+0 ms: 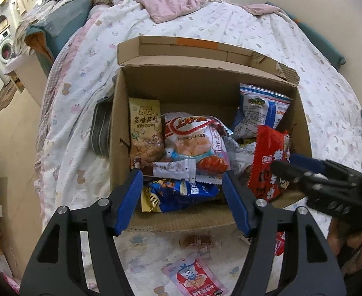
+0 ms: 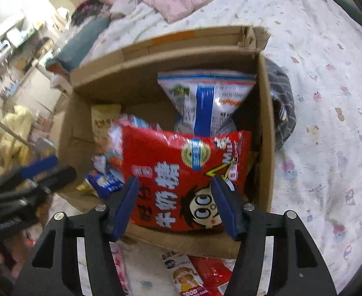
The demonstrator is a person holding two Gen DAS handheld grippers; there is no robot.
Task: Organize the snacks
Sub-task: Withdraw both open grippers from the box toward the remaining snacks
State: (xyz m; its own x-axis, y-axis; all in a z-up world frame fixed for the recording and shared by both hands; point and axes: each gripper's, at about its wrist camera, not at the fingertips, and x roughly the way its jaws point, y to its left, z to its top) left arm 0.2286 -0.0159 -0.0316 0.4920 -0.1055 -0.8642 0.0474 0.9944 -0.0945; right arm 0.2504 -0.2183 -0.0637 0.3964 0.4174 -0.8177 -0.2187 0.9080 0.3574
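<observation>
Rumpled printed quilt [image 1: 230, 32] under boxy corrugated carton [image 1: 205, 79] of glossy crinkled packets [image 1: 195, 143].

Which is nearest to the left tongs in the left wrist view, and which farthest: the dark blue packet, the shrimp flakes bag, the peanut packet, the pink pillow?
From the left tongs:
1. Dark blue packet, between the tips, at the box's near wall.
2. Shrimp flakes bag, just beyond, mid-box.
3. Peanut packet, upright against the left wall.
4. Pink pillow, far up the bed.

Cardboard box [image 1: 205, 83] top open (far corner free).
</observation>
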